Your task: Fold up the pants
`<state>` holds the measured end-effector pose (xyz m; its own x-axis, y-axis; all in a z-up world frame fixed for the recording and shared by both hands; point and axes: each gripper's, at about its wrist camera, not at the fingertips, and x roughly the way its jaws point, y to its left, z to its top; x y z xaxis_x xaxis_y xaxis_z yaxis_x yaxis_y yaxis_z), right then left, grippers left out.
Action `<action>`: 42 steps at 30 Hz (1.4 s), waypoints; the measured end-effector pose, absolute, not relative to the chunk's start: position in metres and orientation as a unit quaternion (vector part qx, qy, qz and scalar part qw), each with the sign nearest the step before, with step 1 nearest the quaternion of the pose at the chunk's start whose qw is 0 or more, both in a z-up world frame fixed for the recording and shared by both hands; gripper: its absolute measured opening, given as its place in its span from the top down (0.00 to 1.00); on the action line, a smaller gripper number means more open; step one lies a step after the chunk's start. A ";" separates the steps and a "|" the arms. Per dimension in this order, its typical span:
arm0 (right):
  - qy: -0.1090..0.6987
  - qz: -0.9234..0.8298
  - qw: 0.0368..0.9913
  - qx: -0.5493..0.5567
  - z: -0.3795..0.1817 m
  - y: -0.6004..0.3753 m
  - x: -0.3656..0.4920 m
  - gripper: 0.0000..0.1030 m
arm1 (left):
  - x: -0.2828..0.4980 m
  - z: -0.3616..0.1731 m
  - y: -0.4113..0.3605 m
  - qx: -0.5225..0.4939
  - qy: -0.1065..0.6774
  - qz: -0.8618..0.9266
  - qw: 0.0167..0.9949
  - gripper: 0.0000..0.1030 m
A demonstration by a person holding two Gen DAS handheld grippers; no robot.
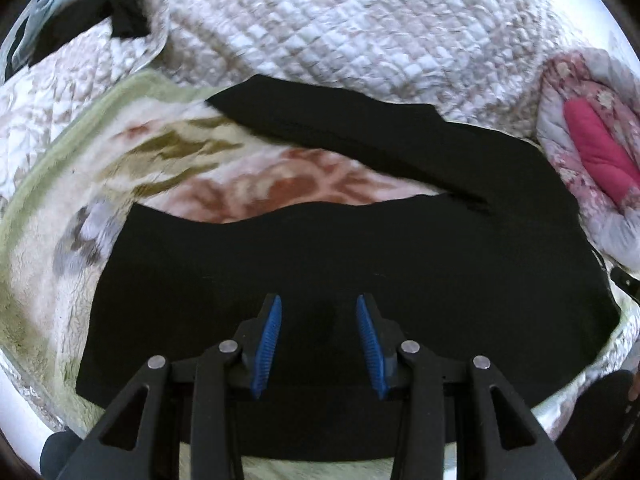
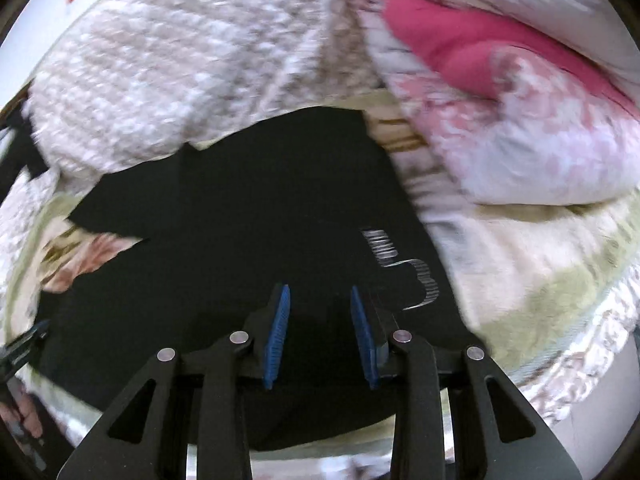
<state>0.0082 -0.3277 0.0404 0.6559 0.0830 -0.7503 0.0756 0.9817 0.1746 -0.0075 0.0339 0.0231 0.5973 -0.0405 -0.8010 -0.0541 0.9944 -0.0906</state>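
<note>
Black pants lie spread on a floral blanket on a bed. One leg runs across the near side, the other angles away toward the upper left. My left gripper is open and empty, hovering over the near leg. In the right wrist view the pants show a white printed logo near the waist end. My right gripper is open and empty above the fabric, just left of the logo.
A white quilted cover lies bunched behind the pants. A pink and floral duvet sits at the right; it also shows in the right wrist view. Another dark garment lies at the far left. The bed edge runs along the bottom.
</note>
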 end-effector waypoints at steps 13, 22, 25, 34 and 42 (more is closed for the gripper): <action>0.464 0.140 0.874 0.028 0.011 -0.232 0.002 0.61 | -0.020 0.032 0.001 -0.018 0.447 -0.021 0.894 0.59; 0.476 0.139 0.868 0.026 0.006 -0.235 0.003 0.61 | -0.014 0.001 0.001 -0.015 0.479 -0.015 0.877 0.59; 0.469 0.135 0.872 0.029 0.011 -0.238 0.005 0.61 | -0.012 0.000 0.003 -0.013 0.474 -0.015 0.880 0.59; 0.452 0.129 0.882 0.028 0.025 -0.244 0.018 0.46 | 0.003 0.020 0.007 -0.002 0.453 -0.006 0.891 0.59; 0.437 0.135 0.889 0.017 0.039 -0.245 0.041 0.46 | 0.021 0.046 0.007 0.003 0.427 -0.004 0.904 0.59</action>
<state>0.0410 -0.2448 0.0386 0.5821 0.2544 -0.7723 -0.2251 0.9631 0.1475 0.0212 0.0074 0.0455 0.6360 -0.0049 -0.7717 0.0101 0.9999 0.0019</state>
